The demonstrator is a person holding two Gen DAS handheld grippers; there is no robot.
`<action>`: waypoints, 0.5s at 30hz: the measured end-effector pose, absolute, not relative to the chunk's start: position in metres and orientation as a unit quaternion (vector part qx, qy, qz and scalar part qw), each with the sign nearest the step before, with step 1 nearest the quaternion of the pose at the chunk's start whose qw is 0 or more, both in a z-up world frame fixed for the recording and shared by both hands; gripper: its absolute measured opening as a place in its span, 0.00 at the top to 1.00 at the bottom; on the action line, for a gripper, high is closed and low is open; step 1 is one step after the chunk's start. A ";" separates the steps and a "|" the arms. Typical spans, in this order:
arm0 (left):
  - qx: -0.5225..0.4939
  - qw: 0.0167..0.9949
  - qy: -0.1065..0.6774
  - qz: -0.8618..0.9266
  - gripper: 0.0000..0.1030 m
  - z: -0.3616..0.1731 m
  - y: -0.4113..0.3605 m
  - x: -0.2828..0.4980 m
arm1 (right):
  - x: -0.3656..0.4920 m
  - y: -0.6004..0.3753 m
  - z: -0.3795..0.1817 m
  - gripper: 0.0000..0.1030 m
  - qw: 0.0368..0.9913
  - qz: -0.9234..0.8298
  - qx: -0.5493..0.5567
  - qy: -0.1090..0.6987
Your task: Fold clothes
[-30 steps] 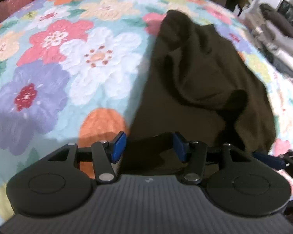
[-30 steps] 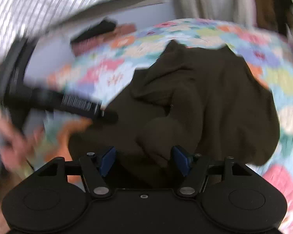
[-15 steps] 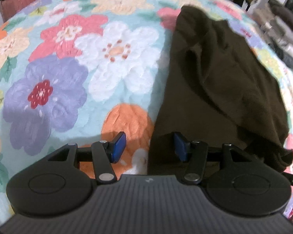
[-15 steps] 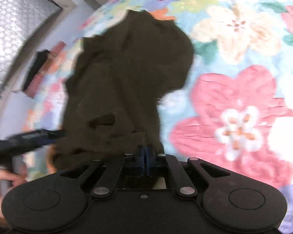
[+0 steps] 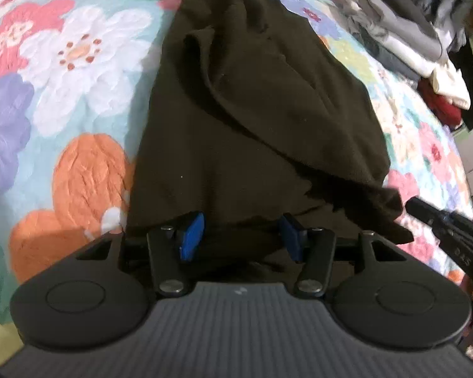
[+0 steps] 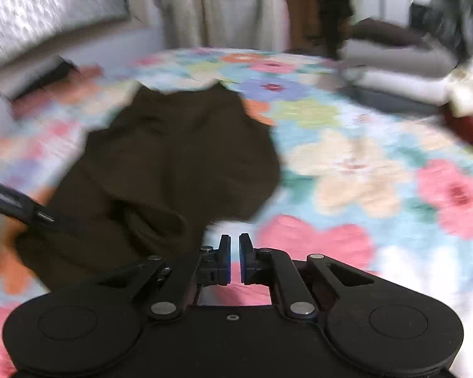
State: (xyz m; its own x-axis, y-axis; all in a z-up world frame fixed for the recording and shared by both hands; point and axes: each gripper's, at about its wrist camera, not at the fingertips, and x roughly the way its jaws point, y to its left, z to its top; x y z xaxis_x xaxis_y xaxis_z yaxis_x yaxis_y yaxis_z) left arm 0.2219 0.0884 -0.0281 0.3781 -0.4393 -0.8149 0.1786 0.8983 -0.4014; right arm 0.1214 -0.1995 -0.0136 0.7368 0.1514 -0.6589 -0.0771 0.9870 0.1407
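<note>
A dark brown garment point(image 5: 252, 110) lies rumpled on the flowered bedspread point(image 5: 63, 63), with a fold running across it. My left gripper point(image 5: 241, 233) is open, its blue pads either side of the garment's near edge. In the right wrist view the garment point(image 6: 173, 163) lies left of centre. My right gripper point(image 6: 233, 260) is nearly shut with a thin gap, empty, just right of the garment over a pink flower. Its tip shows at the right in the left wrist view point(image 5: 451, 230). The left gripper's finger shows at the left edge of the right wrist view point(image 6: 22, 208).
Folded grey, white and red clothes point(image 5: 419, 47) are stacked at the bed's far right edge. The same stack point(image 6: 410, 72) shows in the right wrist view, with curtains and hanging clothes point(image 6: 315, 9) behind the bed. A dark item on a pink box point(image 6: 56, 72) sits far left.
My right gripper has let go of the garment, opened to a thin gap and swung right. The garment has settled on the bed. My left gripper has shifted right over the garment's near edge.
</note>
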 end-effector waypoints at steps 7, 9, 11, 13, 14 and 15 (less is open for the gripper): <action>-0.073 0.831 0.517 -0.193 0.49 -0.028 0.083 0.219 | 0.122 -0.193 -0.016 0.38 0.924 0.153 0.060 0.344; -0.062 0.833 0.515 -0.191 0.49 -0.027 0.079 0.218 | 0.126 -0.181 -0.019 0.38 0.922 0.164 0.045 0.349; -0.059 0.834 0.515 -0.190 0.49 -0.027 0.079 0.218 | 0.134 -0.171 -0.025 0.44 0.921 0.158 0.024 0.356; -0.061 0.833 0.515 -0.191 0.49 -0.027 0.082 0.218 | 0.141 -0.164 -0.027 0.82 0.923 0.136 0.000 0.361; -0.064 0.833 0.516 -0.190 0.49 -0.027 0.082 0.219 | 0.142 -0.164 -0.025 0.92 0.923 0.129 -0.001 0.363; -0.065 0.833 0.516 -0.190 0.49 -0.028 0.082 0.220 | 0.139 -0.170 -0.018 0.92 0.924 0.121 0.024 0.361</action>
